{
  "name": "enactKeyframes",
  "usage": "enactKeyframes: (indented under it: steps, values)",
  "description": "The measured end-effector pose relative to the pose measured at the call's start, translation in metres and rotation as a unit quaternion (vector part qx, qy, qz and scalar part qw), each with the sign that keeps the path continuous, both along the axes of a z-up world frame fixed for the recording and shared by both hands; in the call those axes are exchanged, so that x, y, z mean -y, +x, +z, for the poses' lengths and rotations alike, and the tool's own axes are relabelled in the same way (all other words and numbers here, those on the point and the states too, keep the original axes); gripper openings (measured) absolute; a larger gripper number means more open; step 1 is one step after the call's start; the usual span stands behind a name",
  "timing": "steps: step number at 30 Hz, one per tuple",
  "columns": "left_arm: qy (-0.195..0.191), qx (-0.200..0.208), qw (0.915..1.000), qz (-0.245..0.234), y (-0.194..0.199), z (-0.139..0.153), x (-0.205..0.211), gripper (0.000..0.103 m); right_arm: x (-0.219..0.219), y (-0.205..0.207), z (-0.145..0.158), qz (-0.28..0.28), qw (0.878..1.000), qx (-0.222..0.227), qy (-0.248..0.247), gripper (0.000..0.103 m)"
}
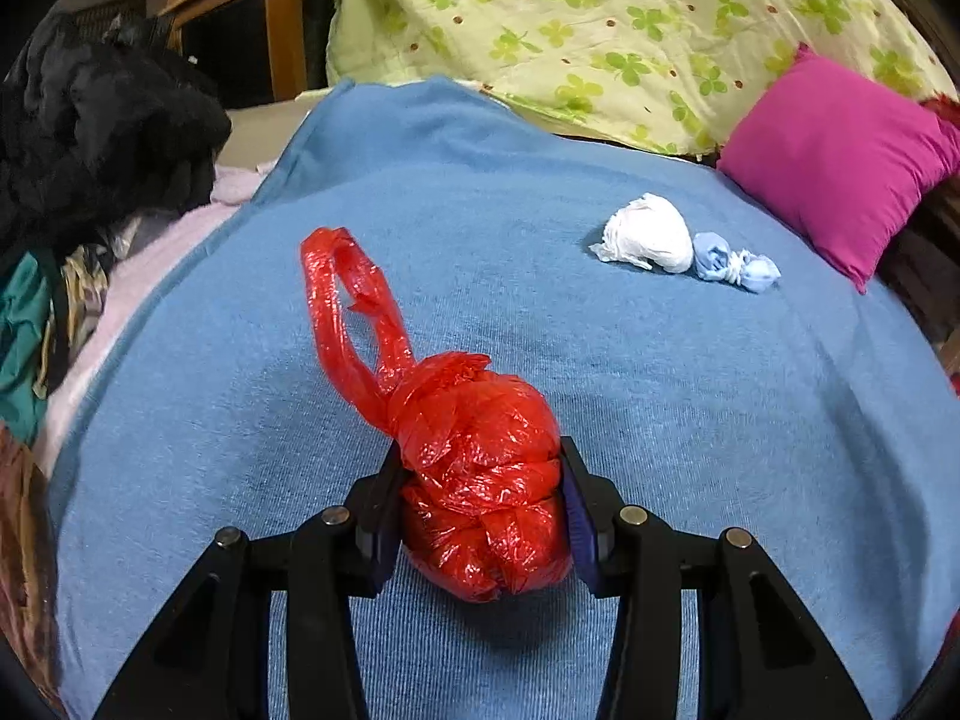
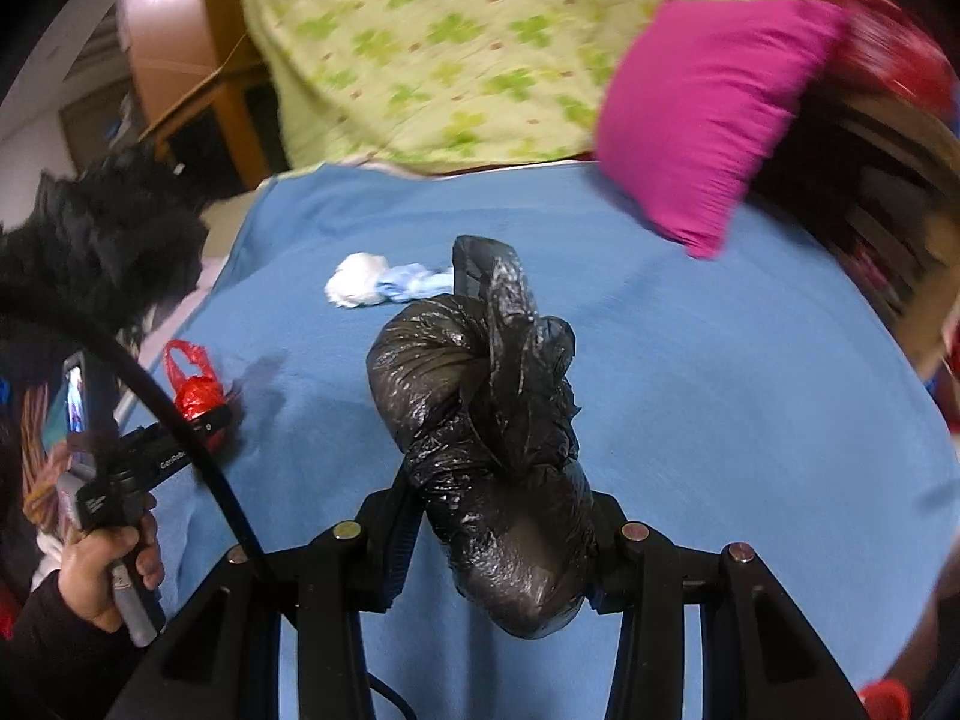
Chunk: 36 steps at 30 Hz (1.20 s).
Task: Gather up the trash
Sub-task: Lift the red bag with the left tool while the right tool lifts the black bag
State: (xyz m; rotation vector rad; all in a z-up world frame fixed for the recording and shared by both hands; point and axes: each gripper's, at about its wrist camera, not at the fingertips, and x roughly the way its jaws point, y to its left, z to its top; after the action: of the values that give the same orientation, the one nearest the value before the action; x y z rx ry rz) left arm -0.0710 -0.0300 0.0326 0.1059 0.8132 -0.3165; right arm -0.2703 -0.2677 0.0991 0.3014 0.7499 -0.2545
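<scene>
1. The left gripper (image 1: pixel 483 501) pinches a red bag (image 1: pixel 480 480), tied into a ball, between its two fingers. The bag's long handle loop lies on the blue blanket (image 1: pixel 660 408).
2. The right gripper (image 2: pixel 501 531) pinches a black bag (image 2: pixel 492 438), also knotted, and its fingers press on both sides of it.
3. In the right view, the person's left hand (image 2: pixel 99 573) holds the left gripper at the left edge of the blanket.
4. A white bundle (image 1: pixel 648 234) and a small light blue bundle (image 1: pixel 735 264) lie touching each other on the blanket, near a pink pillow (image 1: pixel 840 162).
5. A green flowered cover (image 1: pixel 600 30) lies behind the blanket.
</scene>
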Motion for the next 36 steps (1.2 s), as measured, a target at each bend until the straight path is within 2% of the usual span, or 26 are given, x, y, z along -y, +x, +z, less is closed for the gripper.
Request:
enactKeyframes:
  steps: [2,4,7,13,25,36]
  values:
    - [0.009,0.013,0.9999,-0.004,-0.007,0.001,0.001,0.048,0.008,-0.022,0.003,-0.018,1.0,0.012,0.005,0.046]
    - [0.034,0.032,0.9989,-0.008,-0.015,0.001,0.004,0.048,0.017,-0.045,0.005,-0.037,0.999,0.024,0.013,0.046]
    - [0.055,0.04,0.9976,-0.015,-0.023,-0.001,0.008,0.048,0.03,-0.074,0.007,-0.065,0.997,0.039,0.024,0.046]
    - [0.082,0.054,0.9948,-0.027,-0.042,-0.002,0.009,0.048,0.039,-0.098,0.011,-0.087,0.994,0.057,0.031,0.046]
    - [0.083,0.051,0.9951,-0.017,-0.047,-0.004,0.0,0.048,0.029,-0.108,0.014,-0.085,0.994,0.06,0.021,0.046]
    - [0.085,0.051,0.9948,-0.024,-0.048,-0.007,0.004,0.048,0.028,-0.137,0.026,-0.113,0.991,0.068,0.01,0.046]
